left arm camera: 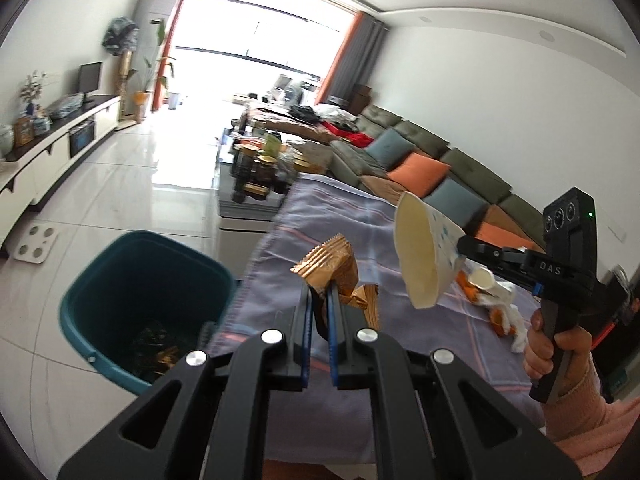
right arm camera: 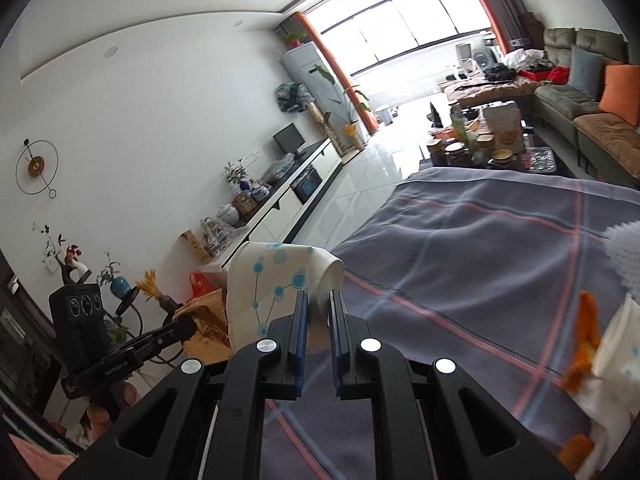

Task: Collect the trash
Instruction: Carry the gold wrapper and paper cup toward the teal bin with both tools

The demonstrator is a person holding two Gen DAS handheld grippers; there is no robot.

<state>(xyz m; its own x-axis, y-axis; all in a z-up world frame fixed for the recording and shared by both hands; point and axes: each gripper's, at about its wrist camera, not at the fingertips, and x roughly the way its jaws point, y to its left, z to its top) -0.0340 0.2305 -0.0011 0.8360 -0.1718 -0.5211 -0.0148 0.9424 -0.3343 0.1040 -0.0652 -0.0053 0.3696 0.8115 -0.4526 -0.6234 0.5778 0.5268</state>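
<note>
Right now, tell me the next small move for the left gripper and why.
Probably carry it left over the teal bin, then open. The left gripper is shut on a gold snack wrapper, still above the cloth-covered table beside the bin.

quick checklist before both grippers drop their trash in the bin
1. Left gripper shut on gold wrapper: ok.
2. Right gripper shut on paper cup: ok.
3. Teal bin open, with room inside: ok.
4. Wrapper over the bin mouth: not ok, it hangs over the striped cloth.
5. Cup over the bin: not ok, it is also above the cloth.
6. Table cleared: not ok, orange peels and tissue remain.
</note>
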